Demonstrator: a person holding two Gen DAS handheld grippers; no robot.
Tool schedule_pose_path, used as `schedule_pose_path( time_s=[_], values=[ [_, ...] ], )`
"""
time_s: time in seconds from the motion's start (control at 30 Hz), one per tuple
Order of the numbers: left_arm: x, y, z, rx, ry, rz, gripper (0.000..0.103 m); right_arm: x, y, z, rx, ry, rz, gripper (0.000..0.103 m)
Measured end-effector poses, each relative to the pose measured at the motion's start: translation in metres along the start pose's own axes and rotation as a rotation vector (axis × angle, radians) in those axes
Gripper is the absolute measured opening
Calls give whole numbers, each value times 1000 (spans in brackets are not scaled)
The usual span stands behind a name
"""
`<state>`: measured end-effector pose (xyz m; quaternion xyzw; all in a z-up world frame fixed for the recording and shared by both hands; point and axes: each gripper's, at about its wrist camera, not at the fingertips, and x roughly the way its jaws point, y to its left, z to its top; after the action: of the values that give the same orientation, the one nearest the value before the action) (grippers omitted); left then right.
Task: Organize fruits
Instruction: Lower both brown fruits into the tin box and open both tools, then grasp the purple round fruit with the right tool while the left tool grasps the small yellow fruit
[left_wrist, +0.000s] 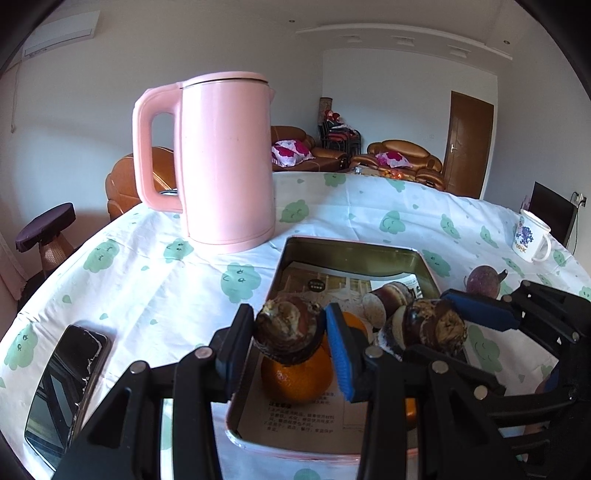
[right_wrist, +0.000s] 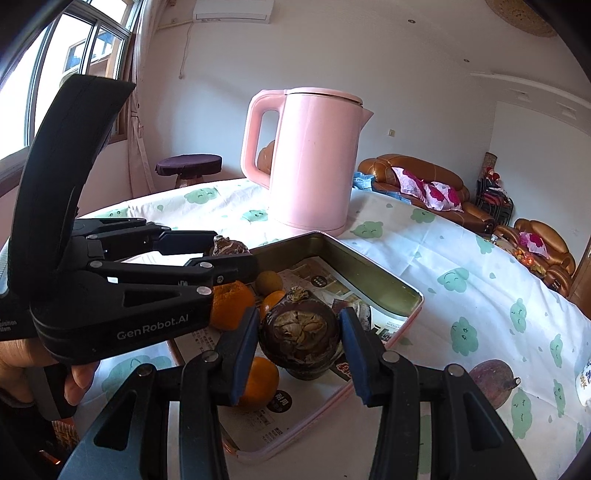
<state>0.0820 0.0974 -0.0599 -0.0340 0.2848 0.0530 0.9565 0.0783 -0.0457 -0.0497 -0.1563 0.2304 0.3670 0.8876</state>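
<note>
The left gripper (left_wrist: 290, 334) is clamped on a dark brown mangosteen (left_wrist: 290, 332) held above the orange (left_wrist: 295, 376) at the near left of the tin tray (left_wrist: 354, 247). To its right, the right gripper (right_wrist: 299, 334) grips a second mangosteen (right_wrist: 299, 332) over the tray's near side, where more oranges lie. The step in hand appears to be placement (both fruits are airborne); the next move likely calls for lowering each onto bare tray floor, then releasing.

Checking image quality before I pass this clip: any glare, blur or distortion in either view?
Left wrist: the table bows from fisheye, the phone mirrors the window, all sharp. Right wrist: the window is blown out, the kettle evenly lit.
</note>
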Motion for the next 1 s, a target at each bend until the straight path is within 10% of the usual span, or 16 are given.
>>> schedule_pose_path(
  time_s=[0.17,0.4,1.0],
  values=[
    [-1,-2,0,13,-5,17,46,4,-3,-2,7,39,11,47],
    [-9,2,0,-20,-36,39,79,-6,-11,-6,35,11,-22,59],
    [-15,-75,9,81,-72,-55,95,-64,-142,-43,235,27,-274,65]
  ],
)
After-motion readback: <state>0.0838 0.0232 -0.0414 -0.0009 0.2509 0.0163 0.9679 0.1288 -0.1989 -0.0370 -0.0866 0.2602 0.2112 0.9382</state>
